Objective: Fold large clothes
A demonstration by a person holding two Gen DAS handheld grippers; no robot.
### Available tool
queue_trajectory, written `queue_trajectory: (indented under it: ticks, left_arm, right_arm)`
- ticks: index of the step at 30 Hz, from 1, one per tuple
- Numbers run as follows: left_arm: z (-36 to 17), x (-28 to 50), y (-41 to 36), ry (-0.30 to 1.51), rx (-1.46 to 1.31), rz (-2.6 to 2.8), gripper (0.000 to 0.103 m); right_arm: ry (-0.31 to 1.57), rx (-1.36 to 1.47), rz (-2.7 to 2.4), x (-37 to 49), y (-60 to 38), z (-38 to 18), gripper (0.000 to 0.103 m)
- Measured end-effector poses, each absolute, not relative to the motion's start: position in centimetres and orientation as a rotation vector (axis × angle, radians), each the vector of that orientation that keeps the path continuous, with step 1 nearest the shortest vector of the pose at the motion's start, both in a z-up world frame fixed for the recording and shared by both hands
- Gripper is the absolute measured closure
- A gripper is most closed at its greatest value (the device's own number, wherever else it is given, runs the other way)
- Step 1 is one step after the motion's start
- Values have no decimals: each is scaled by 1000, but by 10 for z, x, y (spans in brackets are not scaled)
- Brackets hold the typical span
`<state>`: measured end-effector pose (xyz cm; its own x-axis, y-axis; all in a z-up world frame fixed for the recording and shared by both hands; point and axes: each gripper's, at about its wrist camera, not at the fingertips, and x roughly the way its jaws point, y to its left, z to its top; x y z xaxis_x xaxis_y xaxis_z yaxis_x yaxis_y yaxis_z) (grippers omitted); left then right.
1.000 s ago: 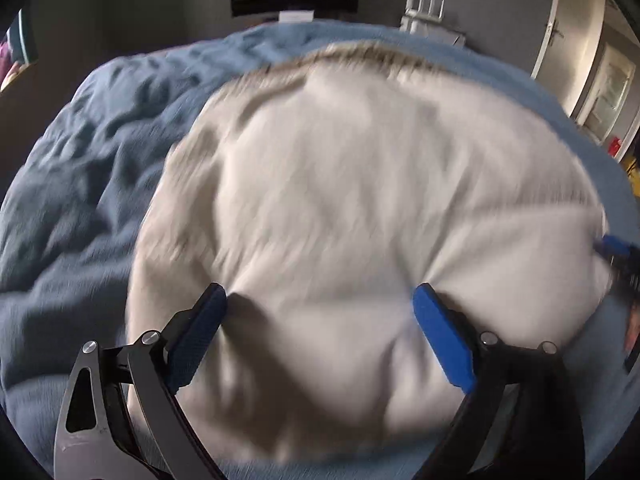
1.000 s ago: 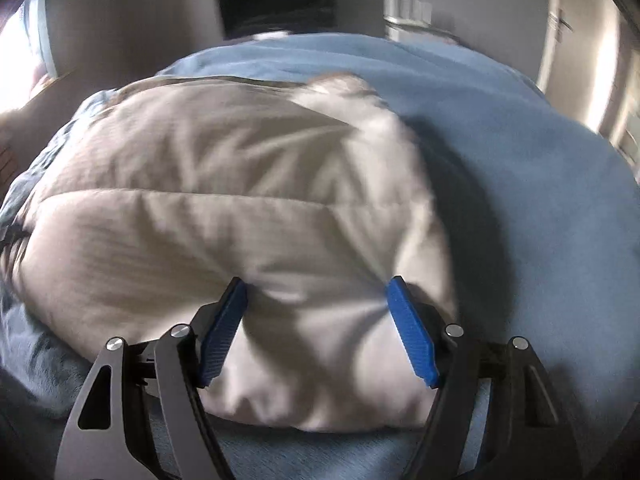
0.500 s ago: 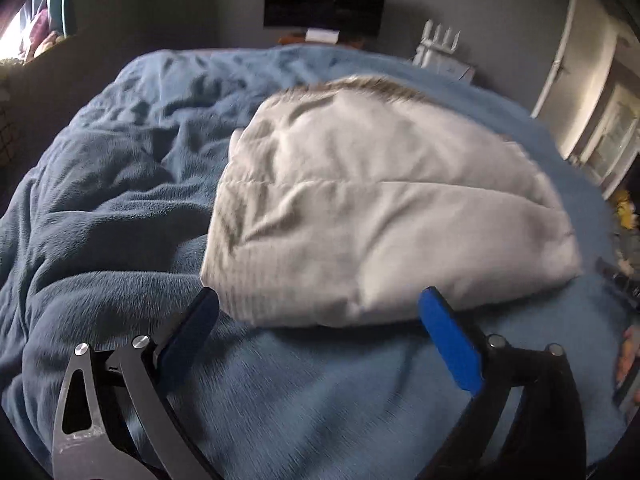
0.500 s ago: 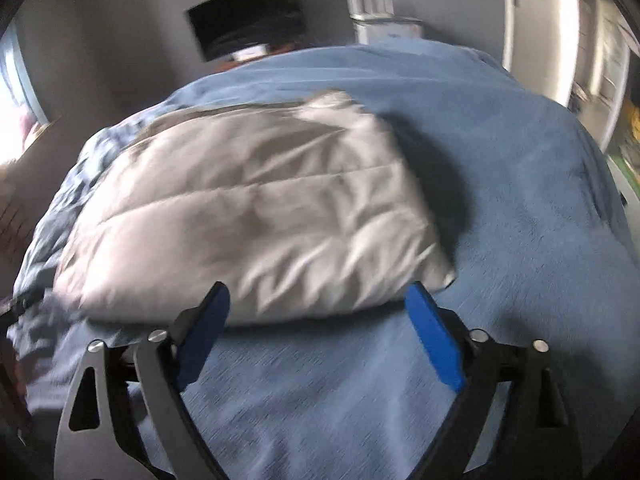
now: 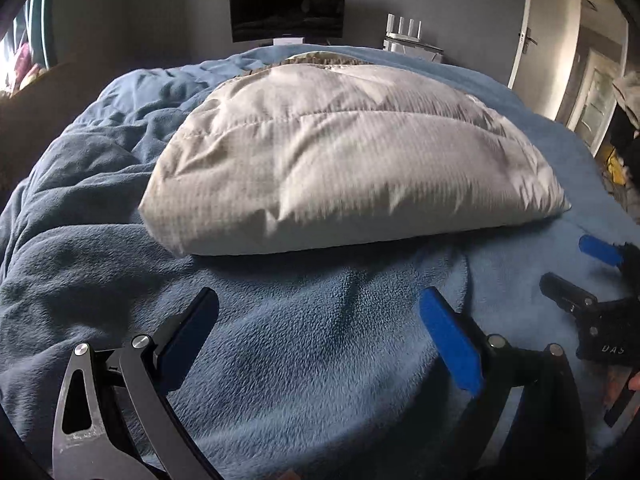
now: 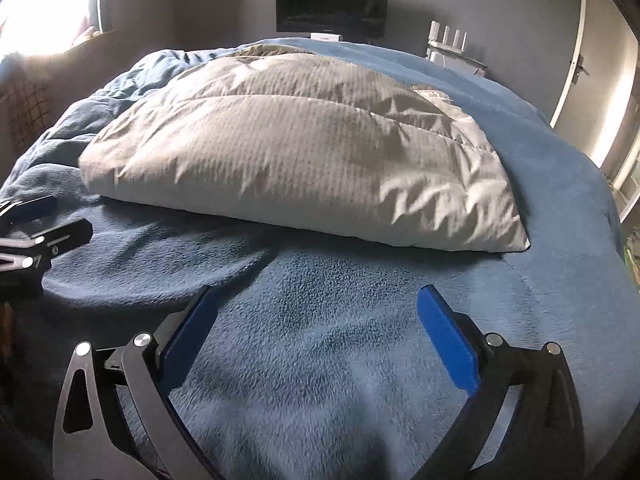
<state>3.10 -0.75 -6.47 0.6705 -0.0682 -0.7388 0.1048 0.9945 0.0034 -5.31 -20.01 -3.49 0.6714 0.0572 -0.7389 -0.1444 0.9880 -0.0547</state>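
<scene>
quilted garment (image 5: 352, 160) surface motion-blurred, far edge hidden

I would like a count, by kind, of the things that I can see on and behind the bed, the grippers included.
Quilted cream garment, folded, on the bed: 1
Blue fleece blanket under it: 1
Grippers, left gripper and right gripper, both empty; the right one's jaws are opening: 2
Dark screen on the far wall: 1
White router with antennas: 1
Total: 6

Left gripper (image 5: 318, 332) agape; right gripper (image 6: 316, 330) opening, empty
</scene>
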Motion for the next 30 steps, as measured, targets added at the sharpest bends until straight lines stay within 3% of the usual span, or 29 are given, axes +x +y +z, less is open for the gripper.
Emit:
queue_trajectory:
  ticks: [7, 30]
  left_arm:
    - [-79, 38, -23, 807, 174, -87, 7]
    - [-83, 41, -30, 805, 150, -179, 7]
  right_arm:
    - [868, -78, -25, -34, -218, -60, 8]
    - [868, -126, -11, -29, -208, -66, 8]
